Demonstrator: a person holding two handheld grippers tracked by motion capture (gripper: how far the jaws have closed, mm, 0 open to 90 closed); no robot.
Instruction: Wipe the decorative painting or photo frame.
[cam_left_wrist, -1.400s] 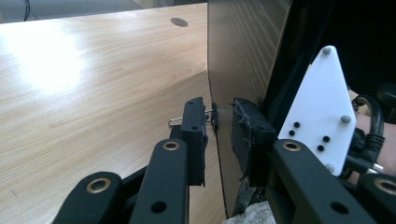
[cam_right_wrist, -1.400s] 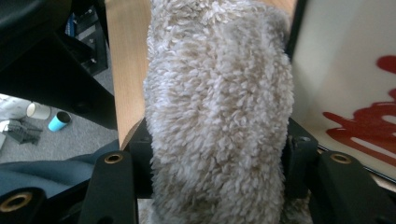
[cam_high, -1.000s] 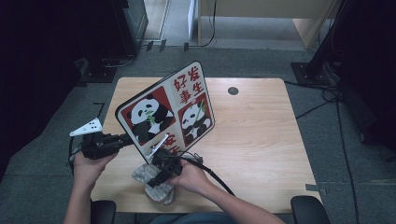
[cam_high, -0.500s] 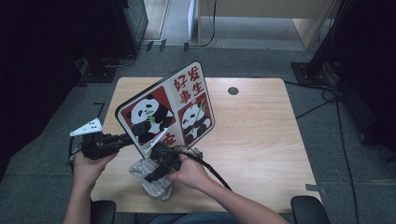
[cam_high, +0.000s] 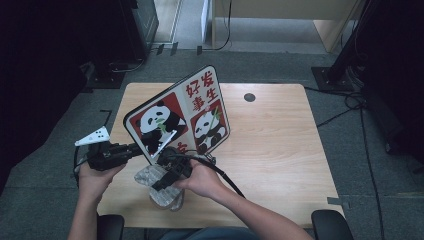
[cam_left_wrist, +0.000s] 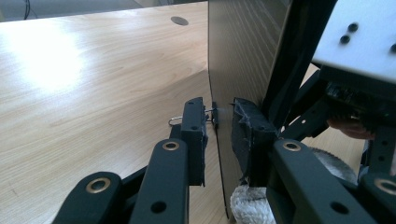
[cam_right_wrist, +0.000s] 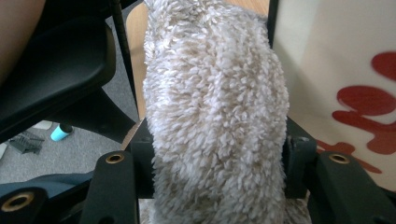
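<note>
Clearly, the board (cam_high: 177, 119) is a flat panel with a dark rim, printed with two pandas on red squares and red characters on a pale ground; its back is a wood-grain brown in the left gripper view (cam_left_wrist: 243, 51). It stands tilted on edge over the near left part of the desk (cam_high: 280, 140), its face toward the person and its long axis running from lower left to upper right in the high view.

The left tongs (cam_high: 136, 149) are nearly closed, their pads either side of the board's lower edge (cam_left_wrist: 219, 116), where a small metal clip sits; whether the pads press on it I cannot tell for sure.

The right tongs (cam_high: 161, 184) are clenched on a fluffy beige cloth (cam_right_wrist: 215, 107), bunched thick between the jaws. The cloth (cam_high: 152, 180) lies just beside the board's lower edge, near the desk's front.
</note>
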